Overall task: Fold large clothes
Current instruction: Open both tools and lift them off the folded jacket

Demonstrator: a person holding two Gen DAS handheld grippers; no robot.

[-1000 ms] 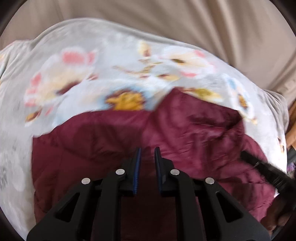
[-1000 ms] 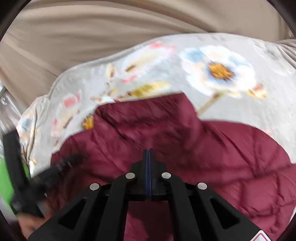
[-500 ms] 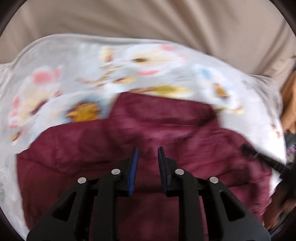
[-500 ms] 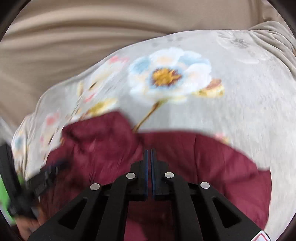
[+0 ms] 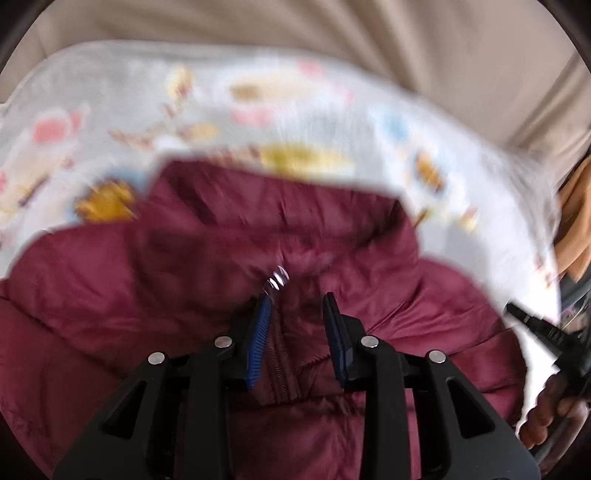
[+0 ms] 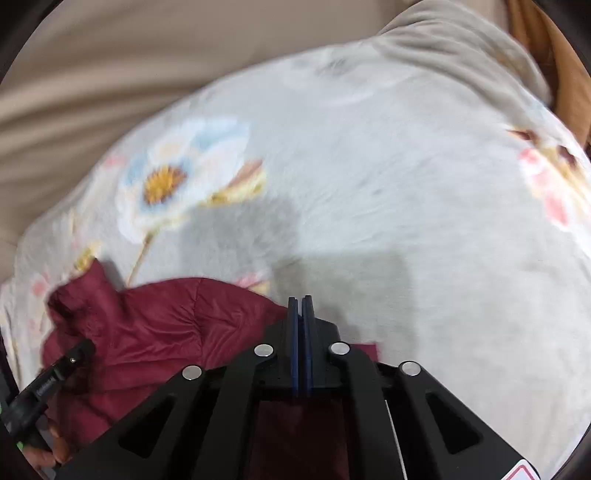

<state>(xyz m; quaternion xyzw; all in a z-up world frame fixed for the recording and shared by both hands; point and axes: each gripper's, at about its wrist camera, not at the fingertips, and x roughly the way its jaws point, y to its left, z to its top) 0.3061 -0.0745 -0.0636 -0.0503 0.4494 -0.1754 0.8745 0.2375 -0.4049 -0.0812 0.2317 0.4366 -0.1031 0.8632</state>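
My left jaws (image 5: 295,314) gape over the jacket (image 5: 184,295) zipper (image 5: 275,354); my right jaws (image 6: 300,306), pressed together, seem empty. I should pinch the collar (image 5: 280,206) ahead squarely.

Maroon jacket (image 5: 184,280) — quilted cloth with a slight sheen, puffy between stitched seams; a toothed zip (image 5: 277,365) runs down its front, its metal pull (image 5: 277,281) catching bright glints. Floral blanket (image 6: 388,177) — pale, soft, matt cloth with a fuzzy nap and printed flowers. Beige fabric (image 5: 332,33) behind it, matt and creased. Left gripper (image 5: 297,310) and right gripper (image 6: 300,300): matt black plastic bodies, ribbed blue pads (image 5: 260,332), round shiny metal fasteners (image 6: 263,350).
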